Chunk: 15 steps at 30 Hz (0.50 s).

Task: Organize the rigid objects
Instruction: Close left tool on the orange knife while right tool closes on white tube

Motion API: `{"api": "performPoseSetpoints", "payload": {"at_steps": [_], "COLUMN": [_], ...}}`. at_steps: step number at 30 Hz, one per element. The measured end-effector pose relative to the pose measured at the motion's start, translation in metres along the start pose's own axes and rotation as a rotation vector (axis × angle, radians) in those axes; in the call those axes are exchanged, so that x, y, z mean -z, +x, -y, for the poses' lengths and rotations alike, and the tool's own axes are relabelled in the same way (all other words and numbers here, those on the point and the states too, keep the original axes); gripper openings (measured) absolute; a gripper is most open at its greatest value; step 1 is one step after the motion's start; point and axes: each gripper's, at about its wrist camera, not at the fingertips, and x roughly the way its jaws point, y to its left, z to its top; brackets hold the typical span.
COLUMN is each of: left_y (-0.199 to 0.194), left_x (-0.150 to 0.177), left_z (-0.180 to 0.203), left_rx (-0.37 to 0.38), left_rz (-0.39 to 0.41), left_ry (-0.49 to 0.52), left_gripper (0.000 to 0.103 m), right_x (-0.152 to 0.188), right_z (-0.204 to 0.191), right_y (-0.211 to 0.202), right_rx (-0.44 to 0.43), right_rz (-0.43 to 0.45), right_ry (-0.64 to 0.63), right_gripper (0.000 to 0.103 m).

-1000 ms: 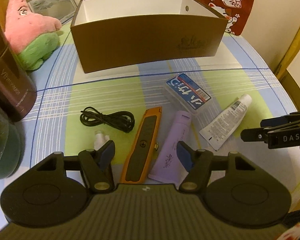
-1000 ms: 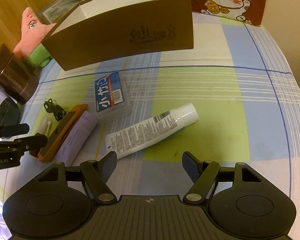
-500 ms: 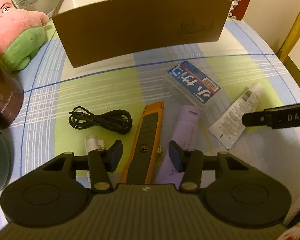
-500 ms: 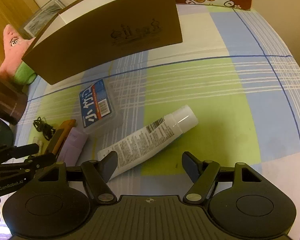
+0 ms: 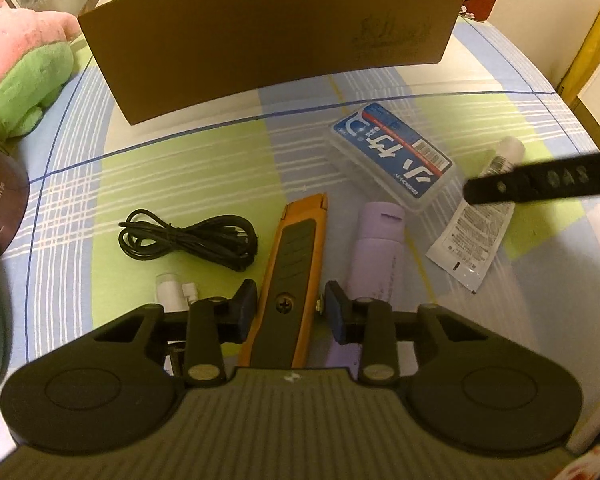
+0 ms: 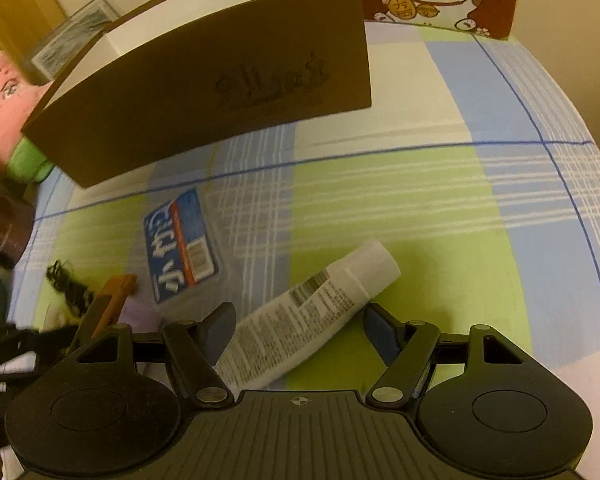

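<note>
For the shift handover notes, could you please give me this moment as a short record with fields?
surface: checked cloth
container: open brown box, at the far side
left gripper: jaws closing around the orange utility knife, pads not clearly pressing yet
right gripper: open, straddling the white tube
beside the knife: purple tube, black cable
other loose item: clear case with blue label
in box: cannot tell
</note>
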Motion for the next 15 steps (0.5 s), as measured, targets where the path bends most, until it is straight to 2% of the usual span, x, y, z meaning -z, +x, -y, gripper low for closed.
{"api": "performPoseSetpoints", "payload": {"at_steps": [4, 8, 12, 15], "left_y": [0.001, 0.002, 0.002, 0.002], "left_x": [-0.002, -0.004, -0.005, -0.005], "left_z": [-0.001, -0.002, -0.002, -0.002], "left_rx": [0.004, 0.008, 0.013, 0.016], "left_rz": [0.001, 0.002, 0.000, -0.002], "left_ry": [-0.005, -0.008, -0.011, -0.006], "left_gripper": [0.032, 0.032, 0.032, 0.031], "right_x": [-0.010, -0.013, -0.009, 0.001], "right_z": [-0.007, -0.016, -0.018, -0.019], "right_y": [0.012, 0.019, 0.019, 0.016], "right_rx": [0.059, 0.087, 0.056, 0.021], "right_rz": [0.018, 0.052, 0.056, 0.052], "right_ry": [-0.041, -0.158, -0.244, -0.355], "right_gripper": [0.067, 0.045, 0.042, 0.042]}}
